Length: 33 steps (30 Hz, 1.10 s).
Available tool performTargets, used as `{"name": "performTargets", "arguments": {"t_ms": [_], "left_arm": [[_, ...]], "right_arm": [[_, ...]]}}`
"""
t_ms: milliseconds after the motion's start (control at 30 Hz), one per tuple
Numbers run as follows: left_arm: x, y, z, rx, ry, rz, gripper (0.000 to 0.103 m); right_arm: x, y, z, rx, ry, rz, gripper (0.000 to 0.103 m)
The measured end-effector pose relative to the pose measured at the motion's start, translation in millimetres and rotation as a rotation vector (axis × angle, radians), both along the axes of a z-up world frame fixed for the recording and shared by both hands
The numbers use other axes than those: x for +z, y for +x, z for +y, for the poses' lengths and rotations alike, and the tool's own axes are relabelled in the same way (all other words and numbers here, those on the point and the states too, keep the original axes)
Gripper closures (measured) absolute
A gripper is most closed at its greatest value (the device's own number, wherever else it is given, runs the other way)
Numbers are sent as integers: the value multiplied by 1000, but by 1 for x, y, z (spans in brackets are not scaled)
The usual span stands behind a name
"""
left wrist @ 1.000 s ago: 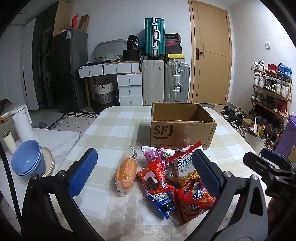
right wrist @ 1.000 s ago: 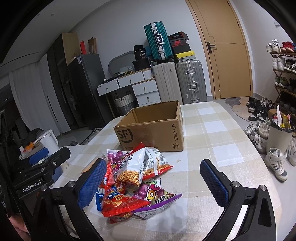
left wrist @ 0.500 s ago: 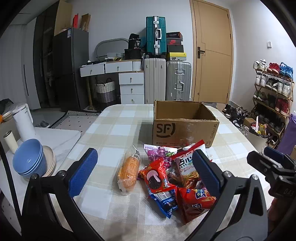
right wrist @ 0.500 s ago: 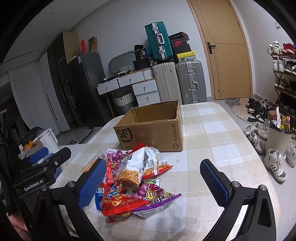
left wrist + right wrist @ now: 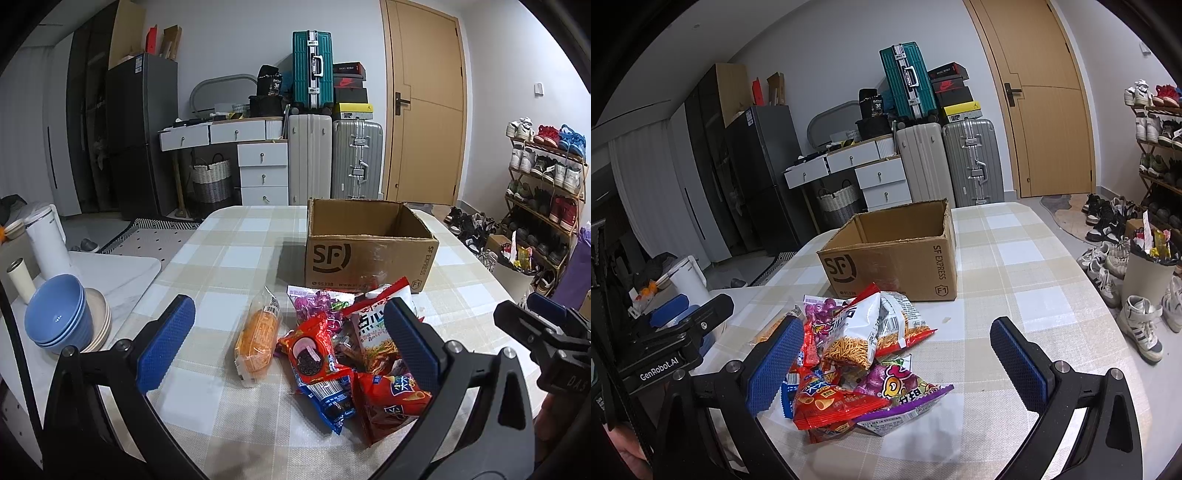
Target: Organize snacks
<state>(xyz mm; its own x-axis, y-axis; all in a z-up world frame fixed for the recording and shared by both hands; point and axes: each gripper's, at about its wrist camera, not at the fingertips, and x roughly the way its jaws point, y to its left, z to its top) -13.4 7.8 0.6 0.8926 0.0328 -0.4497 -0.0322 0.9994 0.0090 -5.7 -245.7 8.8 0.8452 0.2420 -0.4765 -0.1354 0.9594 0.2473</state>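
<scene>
A pile of snack bags (image 5: 343, 343) lies on the checked tablecloth in front of an open, empty cardboard SF box (image 5: 369, 251). An orange packet (image 5: 257, 336) lies apart at the pile's left. A red cookie bag (image 5: 314, 350) and a noodle bag (image 5: 373, 328) are in the pile. My left gripper (image 5: 288, 343) is open above the near side of the pile. In the right wrist view the pile (image 5: 857, 350) and box (image 5: 894, 254) show too. My right gripper (image 5: 897, 358) is open and empty over the pile's right part.
Blue bowls (image 5: 59, 317) stacked on plates, a white kettle (image 5: 48, 236) and a cup stand on a white counter at the left. A shoe rack (image 5: 546, 184) and a bin (image 5: 1148, 273) are off the table's right side. Suitcases and drawers stand behind.
Both grippers stayed open. The left view drew back and rose slightly; the right view barely shifted. The snacks and box have not moved.
</scene>
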Motion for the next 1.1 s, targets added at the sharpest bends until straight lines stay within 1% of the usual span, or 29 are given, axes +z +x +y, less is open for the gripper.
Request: {"name": "performTargets", "arguments": {"t_ms": [833, 933, 1033, 1100], "left_arm": [[-5, 0, 7, 13, -5, 17, 1], [-3, 0, 10, 28, -2, 17, 1], [-1, 2, 22, 55, -21, 21, 1], [-1, 6, 35, 77, -42, 41, 1]], "right_arm": [[-1, 1, 2, 15, -2, 14, 0], [-4, 2, 9, 73, -11, 39, 0], [-10, 1, 27, 201, -25, 70, 0], [-15, -2, 44, 284, -63, 85, 0]]}}
